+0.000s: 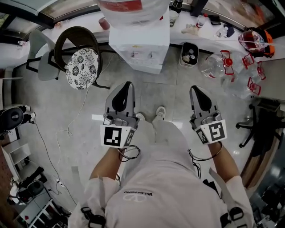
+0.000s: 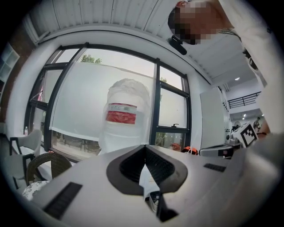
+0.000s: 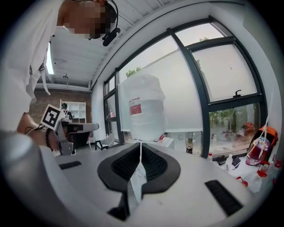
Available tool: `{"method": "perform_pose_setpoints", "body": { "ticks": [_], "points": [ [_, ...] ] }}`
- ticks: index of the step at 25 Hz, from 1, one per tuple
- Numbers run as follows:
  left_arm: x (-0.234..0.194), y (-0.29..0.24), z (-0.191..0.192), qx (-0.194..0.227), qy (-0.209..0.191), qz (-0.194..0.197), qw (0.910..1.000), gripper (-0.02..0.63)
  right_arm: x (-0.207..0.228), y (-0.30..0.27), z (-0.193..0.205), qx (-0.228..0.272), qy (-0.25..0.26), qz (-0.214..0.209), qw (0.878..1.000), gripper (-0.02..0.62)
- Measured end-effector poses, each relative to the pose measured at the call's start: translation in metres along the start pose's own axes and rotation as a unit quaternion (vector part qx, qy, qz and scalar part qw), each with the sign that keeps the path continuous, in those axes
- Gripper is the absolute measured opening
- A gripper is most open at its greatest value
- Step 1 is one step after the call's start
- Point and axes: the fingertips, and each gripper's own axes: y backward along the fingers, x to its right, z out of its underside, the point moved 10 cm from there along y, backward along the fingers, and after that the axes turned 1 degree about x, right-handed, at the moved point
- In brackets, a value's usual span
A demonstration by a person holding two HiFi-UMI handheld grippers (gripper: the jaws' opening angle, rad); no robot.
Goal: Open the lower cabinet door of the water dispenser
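Observation:
The white water dispenser (image 1: 140, 49) stands against the far wall with a large water bottle (image 1: 133, 9) on top. From this steep angle only its top and upper front with the taps show; the lower cabinet door is hidden. My left gripper (image 1: 128, 84) and right gripper (image 1: 194, 88) are held side by side over the floor, both pointing at the dispenser and well short of it. In the left gripper view the left gripper (image 2: 144, 146) is shut with nothing in it, the bottle (image 2: 126, 117) straight ahead. The right gripper (image 3: 140, 143) is also shut and holds nothing, facing the bottle (image 3: 144, 106).
A wicker chair with a patterned cushion (image 1: 82, 67) stands left of the dispenser. A small bin (image 1: 189, 54) sits right of it, then empty bottles (image 1: 222, 64). An office chair (image 1: 262, 120) is at the right. A cable (image 1: 67, 129) trails over the floor at left.

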Motion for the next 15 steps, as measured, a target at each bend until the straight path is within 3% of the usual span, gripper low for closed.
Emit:
{"method": "perform_pose_setpoints", "body": {
  "ticks": [7, 15],
  "points": [
    [-0.023, -0.030, 0.083, -0.011, -0.001, 0.022, 0.9997, 0.008, 0.010, -0.048, 0.088, -0.021, -0.010, -0.014, 1.000, 0.015],
    [-0.073, -0.052, 0.259, -0.011, 0.003, 0.036, 0.9993, 0.008, 0.024, -0.108, 0.254, -0.005, -0.010, -0.007, 1.000, 0.017]
  ]
}}
